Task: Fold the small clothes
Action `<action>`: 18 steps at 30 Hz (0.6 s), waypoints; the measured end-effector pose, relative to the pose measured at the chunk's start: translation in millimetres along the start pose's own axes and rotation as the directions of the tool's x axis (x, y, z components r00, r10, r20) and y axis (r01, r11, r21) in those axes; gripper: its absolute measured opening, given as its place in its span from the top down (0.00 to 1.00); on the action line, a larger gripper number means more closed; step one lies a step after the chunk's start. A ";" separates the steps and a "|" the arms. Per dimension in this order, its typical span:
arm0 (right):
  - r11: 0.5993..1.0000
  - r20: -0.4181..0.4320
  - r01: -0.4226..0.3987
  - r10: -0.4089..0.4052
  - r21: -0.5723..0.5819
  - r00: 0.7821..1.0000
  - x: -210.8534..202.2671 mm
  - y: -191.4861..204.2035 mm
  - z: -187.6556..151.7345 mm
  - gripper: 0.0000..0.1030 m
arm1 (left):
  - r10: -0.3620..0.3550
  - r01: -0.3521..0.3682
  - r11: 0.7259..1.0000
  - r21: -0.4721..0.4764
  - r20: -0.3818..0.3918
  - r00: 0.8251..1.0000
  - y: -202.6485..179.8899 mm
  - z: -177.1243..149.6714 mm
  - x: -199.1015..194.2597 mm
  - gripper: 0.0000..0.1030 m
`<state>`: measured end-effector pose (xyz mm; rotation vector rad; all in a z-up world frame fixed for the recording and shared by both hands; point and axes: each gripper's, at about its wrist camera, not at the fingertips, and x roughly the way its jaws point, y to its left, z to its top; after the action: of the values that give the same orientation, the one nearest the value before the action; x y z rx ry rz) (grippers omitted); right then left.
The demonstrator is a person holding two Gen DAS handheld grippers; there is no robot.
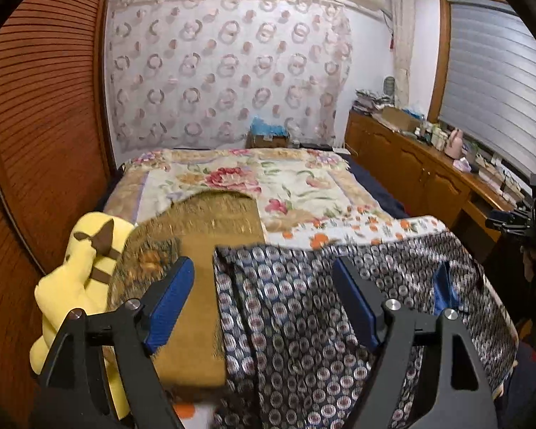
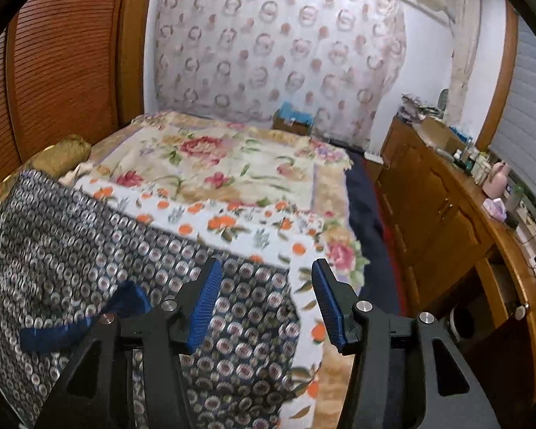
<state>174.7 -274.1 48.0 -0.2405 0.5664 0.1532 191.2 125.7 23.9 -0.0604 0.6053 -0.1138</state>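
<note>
While both grippers' fingers (image 1: pixel 353 304) (image 2: pixel 325 300) gape empty, patterned garment (image 1: pixel 296 321) (image 2: pixel 71 243) spread beneath them.

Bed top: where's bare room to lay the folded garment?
Free: the floral quilt between the brown patterned cloth and the far wall curtain. Crowded: near edge, under the dark circle-print garment; left corner, with the yellow plush toy. Both grippers, left and right, are open above the garment.

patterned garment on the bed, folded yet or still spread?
Spread. The patterned garment lies open across the bed's near end with loose creases; no tidy fold shows. Both grippers, left and right, have open, empty jaws.
</note>
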 end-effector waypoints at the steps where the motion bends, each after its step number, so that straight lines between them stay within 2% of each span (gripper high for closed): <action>1: 1.000 -0.003 -0.019 0.019 -0.003 1.000 1.2 2.0 -2.9 0.47 | -0.005 0.005 1.000 0.004 -0.004 1.000 -4.4 -4.6 -2.1 0.22; 7: 0.994 -0.024 -0.106 0.106 -0.007 0.994 -9.4 -13.3 -26.5 0.47 | -0.041 0.042 0.999 0.012 -0.068 0.997 -20.4 -45.0 1.7 0.22; 18: 0.971 -0.066 -0.240 0.239 -0.007 0.969 17.2 2.6 -19.2 0.47 | -0.070 0.070 0.998 -0.008 -0.172 0.983 -36.7 -117.5 6.1 0.22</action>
<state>178.7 -275.4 22.5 -0.1911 0.6583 0.3847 125.9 85.7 -72.7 -0.0738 0.7761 -0.1879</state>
